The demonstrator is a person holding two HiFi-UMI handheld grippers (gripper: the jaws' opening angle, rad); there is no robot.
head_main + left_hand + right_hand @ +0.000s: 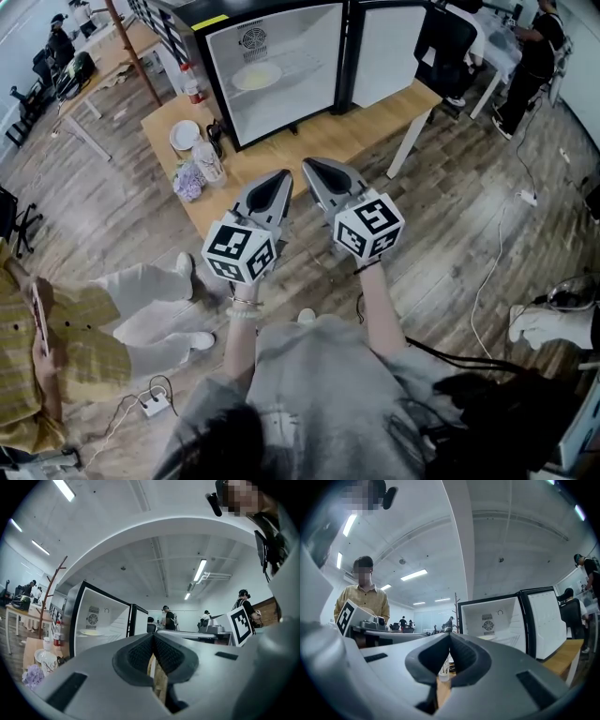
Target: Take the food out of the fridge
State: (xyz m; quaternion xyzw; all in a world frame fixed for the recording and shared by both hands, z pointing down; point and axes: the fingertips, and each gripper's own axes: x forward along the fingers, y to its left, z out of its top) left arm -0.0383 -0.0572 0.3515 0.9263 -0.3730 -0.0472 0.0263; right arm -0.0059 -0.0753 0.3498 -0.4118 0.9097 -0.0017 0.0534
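Facing the open fridge [313,42], left gripper [282,178] and right gripper [309,168] point level, jaws pressed together, empty, short of the plate [256,76].

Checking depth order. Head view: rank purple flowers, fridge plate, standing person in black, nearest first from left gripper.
1. Purple flowers, off to its left.
2. Fridge plate, straight ahead.
3. Standing person in black, far right.

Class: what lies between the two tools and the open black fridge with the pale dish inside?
Only a bare strip of the light wooden table, clearest in the head view.
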